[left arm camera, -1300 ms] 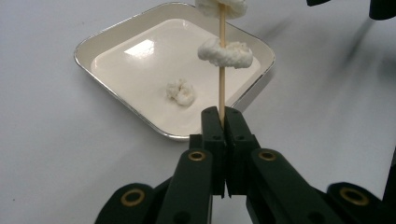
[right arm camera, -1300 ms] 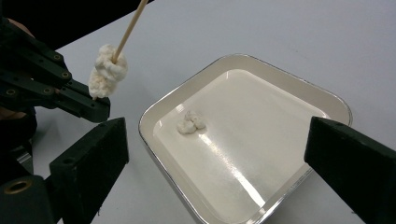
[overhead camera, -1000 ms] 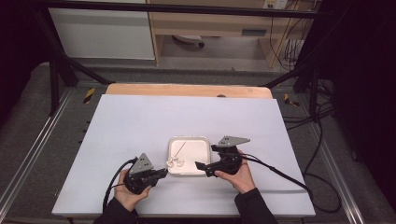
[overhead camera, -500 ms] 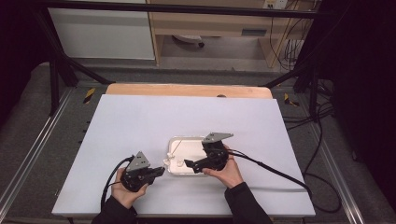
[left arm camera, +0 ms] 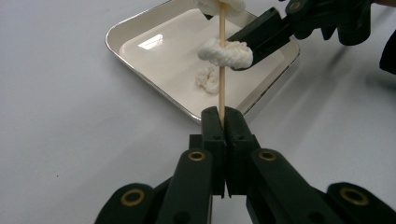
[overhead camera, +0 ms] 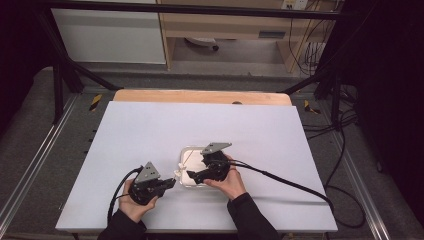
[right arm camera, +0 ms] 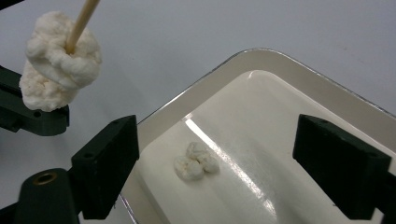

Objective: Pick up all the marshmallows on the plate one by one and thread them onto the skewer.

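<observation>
Left claw (left arm camera: 222, 122) clamped on skewer (left arm camera: 222, 70) (white lumps (left arm camera: 225, 51) threaded on). Right claw (right arm camera: 224, 163) open, jaws just closing some, empty, over tray (right arm camera: 299, 70); loose lump (right arm camera: 196, 161) probably lying inside.

White puffy lumps (left arm camera: 225, 51) on pale wood skewer (left arm camera: 222, 70). Cream tray (left arm camera: 140, 28) w/ shiny silver rim. Black grippers (left arm camera: 223, 122) (right arm camera: 215, 158). Light grey table (overhead camera: 150, 125), tan wood edge at back.
</observation>
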`<state>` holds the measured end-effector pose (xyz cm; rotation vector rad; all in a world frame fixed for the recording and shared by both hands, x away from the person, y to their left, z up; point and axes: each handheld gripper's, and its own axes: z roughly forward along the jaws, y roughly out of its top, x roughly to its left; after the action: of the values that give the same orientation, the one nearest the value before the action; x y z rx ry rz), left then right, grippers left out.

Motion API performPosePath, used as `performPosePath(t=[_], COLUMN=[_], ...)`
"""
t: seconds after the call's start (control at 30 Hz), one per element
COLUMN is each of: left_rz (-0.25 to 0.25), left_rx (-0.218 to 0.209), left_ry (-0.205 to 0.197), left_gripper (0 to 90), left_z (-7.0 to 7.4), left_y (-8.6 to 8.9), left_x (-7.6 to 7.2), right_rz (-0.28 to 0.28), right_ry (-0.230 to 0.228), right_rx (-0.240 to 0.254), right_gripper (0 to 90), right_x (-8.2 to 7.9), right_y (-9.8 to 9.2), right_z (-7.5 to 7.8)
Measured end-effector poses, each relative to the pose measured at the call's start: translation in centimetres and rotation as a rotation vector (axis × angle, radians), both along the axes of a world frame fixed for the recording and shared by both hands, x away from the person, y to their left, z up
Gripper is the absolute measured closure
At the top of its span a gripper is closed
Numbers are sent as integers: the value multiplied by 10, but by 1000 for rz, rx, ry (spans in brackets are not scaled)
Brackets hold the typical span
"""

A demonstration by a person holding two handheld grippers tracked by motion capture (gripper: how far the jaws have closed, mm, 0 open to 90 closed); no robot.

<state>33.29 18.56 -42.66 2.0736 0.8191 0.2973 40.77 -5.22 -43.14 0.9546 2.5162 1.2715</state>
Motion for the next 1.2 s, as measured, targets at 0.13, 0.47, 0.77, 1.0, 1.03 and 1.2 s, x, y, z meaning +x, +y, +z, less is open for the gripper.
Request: performPosePath(t=[0.13, 0.47, 0.77, 1.0, 1.03, 1.2], left_rz=[0, -2, -5, -5, -5, -6], left_rx=[2, 4, 5, 5, 5, 5], left_ry=[1, 2, 3, 2, 1, 2], left_gripper=[885, 885, 885, 886, 886, 886], left_z=[0, -1, -1, -1, -1, -1], left_y=[0, -1, -1, -2, -2, -2], left_x=[0, 0, 0, 0, -1, -1], right_rz=[20, 67, 108, 129, 130, 131], right_ry=[5, -14, -37, -57, -62, -67], right_rx=[1, -54, -64, -90, -91, -96], right_gripper=[244, 448, 579, 633, 641, 680], right_x=[0, -4, -6, -7, -7, -8], right_y=[3, 7, 8, 8, 8, 8], right_z=[-6, -16, -19, -21, -21, -21])
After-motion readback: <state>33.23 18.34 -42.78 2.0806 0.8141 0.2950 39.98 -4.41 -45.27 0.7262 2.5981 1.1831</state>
